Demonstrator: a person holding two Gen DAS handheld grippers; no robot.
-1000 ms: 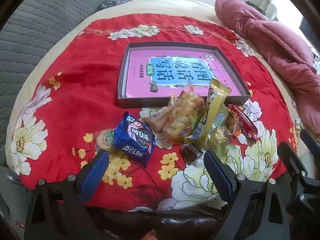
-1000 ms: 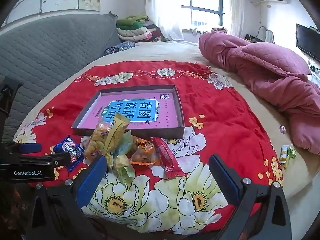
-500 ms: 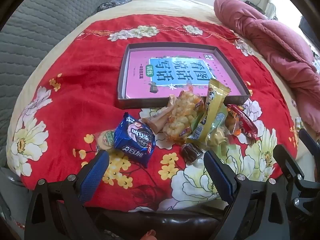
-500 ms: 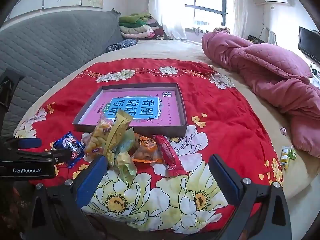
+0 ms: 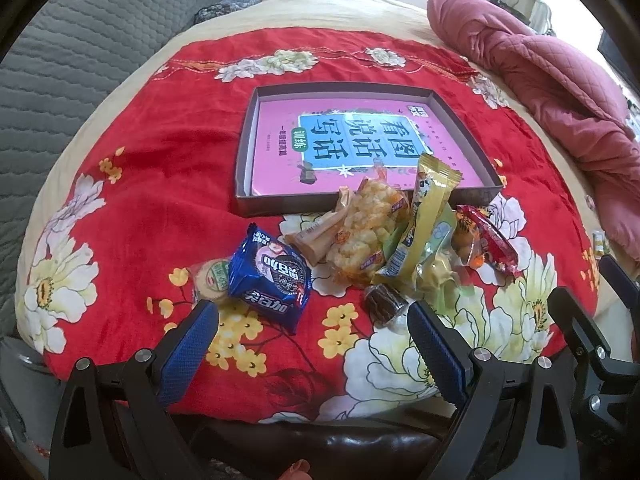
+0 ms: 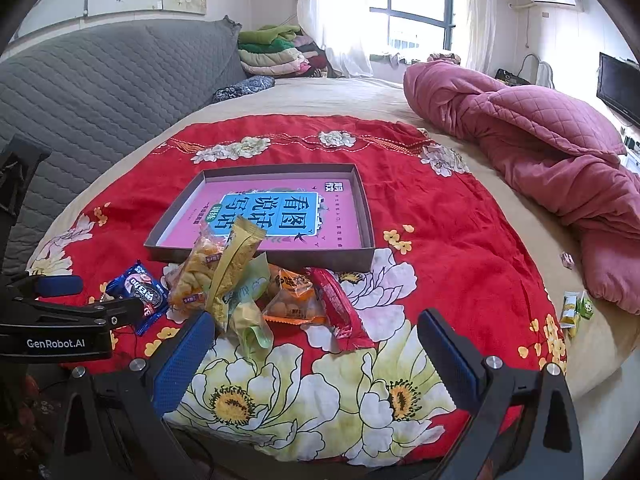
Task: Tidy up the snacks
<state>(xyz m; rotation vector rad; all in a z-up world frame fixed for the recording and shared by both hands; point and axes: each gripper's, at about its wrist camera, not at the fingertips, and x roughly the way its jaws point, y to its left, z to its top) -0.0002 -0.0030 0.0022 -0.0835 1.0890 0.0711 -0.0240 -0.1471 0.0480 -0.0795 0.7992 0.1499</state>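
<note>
We note both grippers wide open, empty. Left gripper [image 5: 312, 326] is nearer: blue cookie packet [image 5: 270, 280] lies at its 11 o'clock, before the tray [image 5: 256, 210]. Right gripper [image 6: 316, 338] faces the snack pile [image 6: 256, 284].

Glossy plastic is wrapping the blue cookie pack [image 5: 270, 278]; plush cloth is forming the red blanket [image 5: 160, 184]; matt cardboard is edging the box [image 5: 246, 152].

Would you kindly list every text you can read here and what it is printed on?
"GenRobot.AI": on the left tool body.
"看图说话写话": upside down on the pink book in the box.
"训练": green patch on the book.
Blue biscuit pack and other wrappers: too small or distorted to read.
</note>
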